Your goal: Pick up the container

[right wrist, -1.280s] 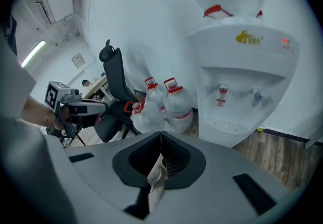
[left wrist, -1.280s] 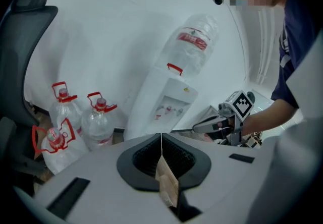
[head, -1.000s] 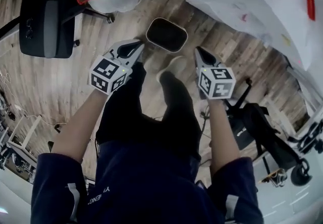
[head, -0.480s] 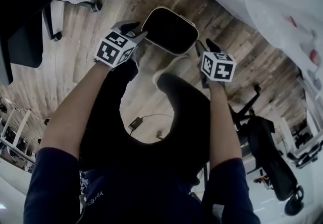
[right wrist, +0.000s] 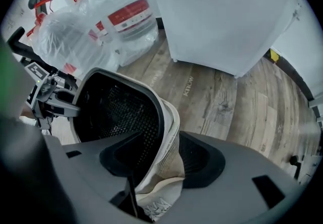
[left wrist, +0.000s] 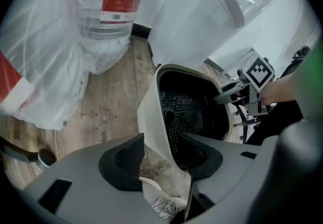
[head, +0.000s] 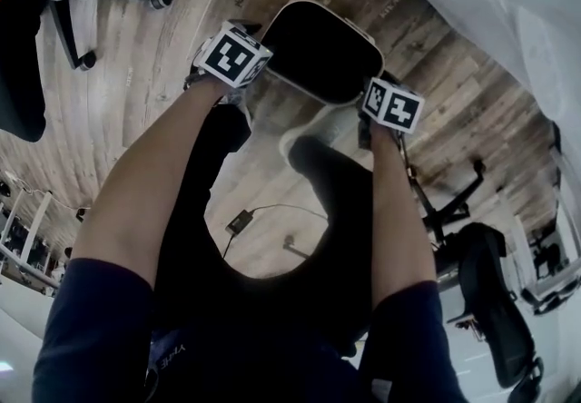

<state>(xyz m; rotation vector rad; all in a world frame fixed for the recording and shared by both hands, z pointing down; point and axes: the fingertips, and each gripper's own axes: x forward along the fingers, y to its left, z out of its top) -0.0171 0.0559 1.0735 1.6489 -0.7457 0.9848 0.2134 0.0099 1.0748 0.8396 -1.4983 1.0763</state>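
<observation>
step in hand: grasp approach; container (head: 322,52) stands on the floor (head: 136,74); left hand-held gripper (left wrist: 161,160) and right hand-held gripper (right wrist: 164,160) have just been opening; each straddles its side wall, unclamped; next: close both, lift evenly.

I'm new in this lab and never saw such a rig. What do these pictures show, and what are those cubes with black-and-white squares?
No robot: a person holds a two-fingered gripper in each hand; the patterned cubes are part of them. One picture comes from a camera on the person's head, looking down; the other two from cameras riding on the grippers. On the wooden floor stands a beige container with dark mesh inside. The left gripper and right gripper straddle its rim on opposite sides. Their fingers have just been opening and stand apart, the wall between them, unclamped. Nothing is held yet.
</observation>
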